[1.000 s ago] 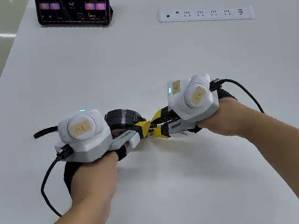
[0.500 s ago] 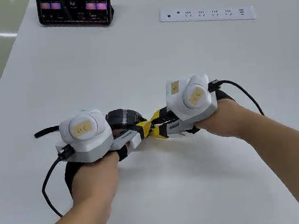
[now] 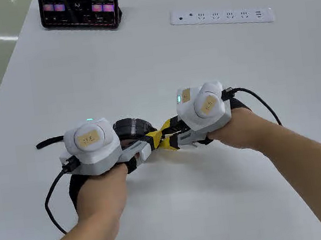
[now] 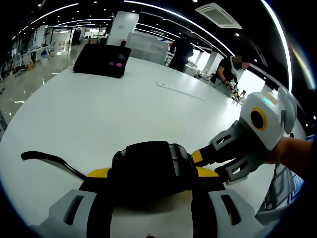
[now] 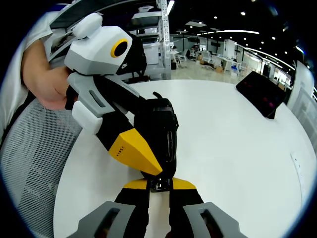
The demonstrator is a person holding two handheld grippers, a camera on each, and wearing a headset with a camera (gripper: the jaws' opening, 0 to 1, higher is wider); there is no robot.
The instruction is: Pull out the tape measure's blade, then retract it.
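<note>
Left gripper (image 4: 151,174): jaws spread to the width of the tape measure (image 3: 131,126) and clamped on either side of its black case, low over the near part of the table (image 3: 143,70). Right gripper (image 5: 159,188) meets it nose to nose, jaws almost closed, pinching the blade tip (image 5: 160,184) at the case mouth. I see almost no blade drawn. Far side: tablet (image 3: 80,7), then power strip (image 3: 222,15).

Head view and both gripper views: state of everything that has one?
tape measure: retracted, case clamped
blade tip: at the case mouth, pinched, barely drawn out
left gripper: shut on tape measure
right gripper: shut on blade tip
tablet: screen lit
power strip: nothing plugged in
</note>
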